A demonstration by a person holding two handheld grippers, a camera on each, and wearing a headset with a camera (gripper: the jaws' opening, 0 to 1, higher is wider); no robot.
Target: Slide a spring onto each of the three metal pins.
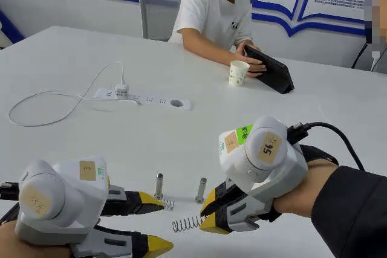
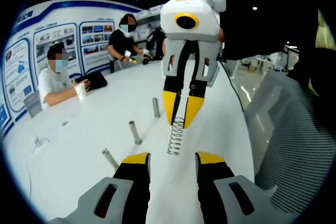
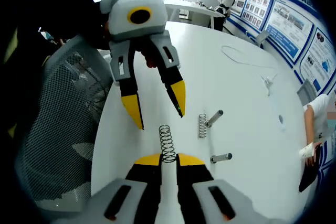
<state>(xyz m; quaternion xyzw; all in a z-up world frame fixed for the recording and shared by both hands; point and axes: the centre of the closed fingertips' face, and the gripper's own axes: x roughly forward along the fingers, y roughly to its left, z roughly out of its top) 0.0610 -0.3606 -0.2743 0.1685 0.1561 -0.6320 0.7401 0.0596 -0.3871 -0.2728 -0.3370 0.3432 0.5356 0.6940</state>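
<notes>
My right gripper [image 1: 205,220] is shut on one end of a steel spring [image 1: 187,223], which sticks out level just above the table. In the right gripper view that spring [image 3: 167,142] rises from between the nearly closed jaws. My left gripper [image 1: 162,223] faces it, open and holding nothing. Two bare metal pins [image 1: 159,185] [image 1: 201,190] stand upright just beyond the grippers. A second, shorter spring [image 1: 168,203] lies loose beside the left pin. In the left gripper view a third upright piece [image 2: 156,107], coiled-looking, stands farther off.
A white power strip [image 1: 145,98] with a plugged-in cable [image 1: 54,96] lies mid-table. At the far side a person sits with a paper cup [image 1: 239,72] and a dark tablet [image 1: 272,69]. The white table [image 1: 290,113] is bare around the pins.
</notes>
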